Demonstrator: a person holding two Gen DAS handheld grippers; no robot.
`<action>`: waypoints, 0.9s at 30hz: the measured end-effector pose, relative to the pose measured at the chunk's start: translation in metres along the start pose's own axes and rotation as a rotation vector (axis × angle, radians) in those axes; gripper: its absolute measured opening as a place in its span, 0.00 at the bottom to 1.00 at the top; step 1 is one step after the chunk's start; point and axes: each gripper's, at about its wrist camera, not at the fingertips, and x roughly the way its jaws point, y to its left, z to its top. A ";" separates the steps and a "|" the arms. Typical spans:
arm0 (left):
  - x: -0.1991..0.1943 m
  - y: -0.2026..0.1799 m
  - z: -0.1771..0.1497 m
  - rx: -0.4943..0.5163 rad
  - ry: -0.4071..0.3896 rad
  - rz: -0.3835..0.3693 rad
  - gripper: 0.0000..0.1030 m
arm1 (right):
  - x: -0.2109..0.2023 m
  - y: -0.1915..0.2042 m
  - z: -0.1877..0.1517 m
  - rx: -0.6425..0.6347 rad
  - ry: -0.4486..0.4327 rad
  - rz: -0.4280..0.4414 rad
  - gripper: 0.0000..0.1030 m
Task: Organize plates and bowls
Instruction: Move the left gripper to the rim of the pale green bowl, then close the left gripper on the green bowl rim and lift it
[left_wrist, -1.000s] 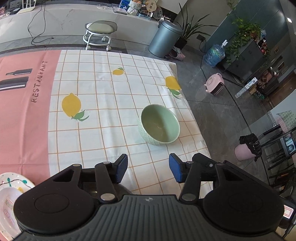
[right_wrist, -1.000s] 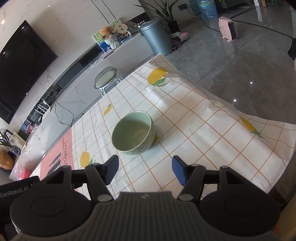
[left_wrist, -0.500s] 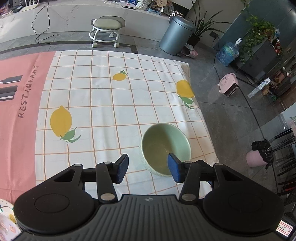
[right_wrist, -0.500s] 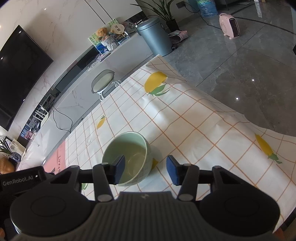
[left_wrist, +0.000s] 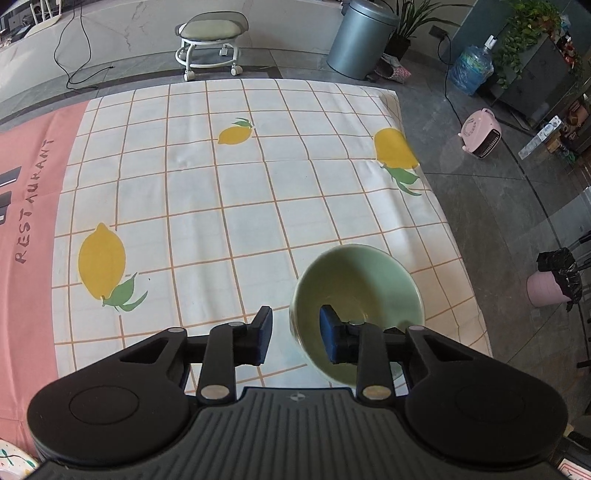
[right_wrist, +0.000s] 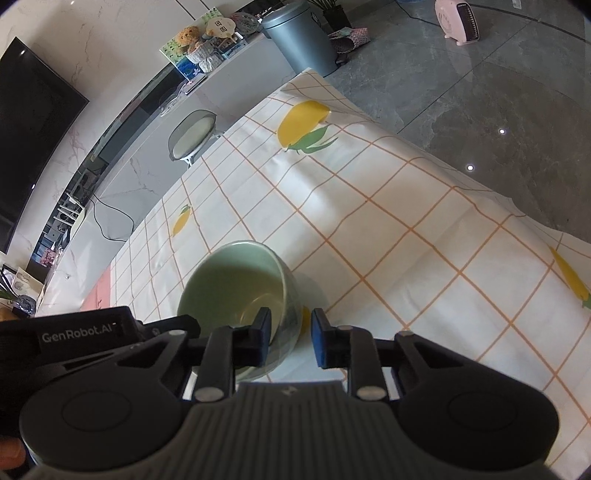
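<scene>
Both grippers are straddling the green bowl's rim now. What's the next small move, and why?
Probably finish closing both before lifting. The left gripper and right gripper each have one finger inside the green bowl and one outside. Their jaws have just been closing, yet gaps still show at the wall, and the bowl sits on the tablecloth.

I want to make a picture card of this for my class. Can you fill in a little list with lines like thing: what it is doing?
bowl: green bowl, looks tilted
cloth: lemon tablecloth under the bowl
left gripper: jaws have just been closing, one finger inside the bowl, one outside, rim between them
right gripper: jaws have just been closing, astride the bowl's other side
gripped yet: cannot tell
plate: patterned plate, only an edge shows
beyond the table: stool, grey bin, pink heater
</scene>
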 end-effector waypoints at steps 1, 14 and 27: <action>0.002 0.000 0.000 0.007 0.003 0.005 0.26 | 0.002 0.000 0.000 0.001 0.002 0.005 0.19; -0.008 -0.002 -0.002 0.050 0.000 -0.008 0.07 | 0.004 0.002 0.001 0.010 0.031 -0.002 0.15; -0.094 0.010 -0.025 0.031 -0.097 -0.017 0.08 | -0.062 0.035 -0.020 -0.046 -0.026 0.083 0.14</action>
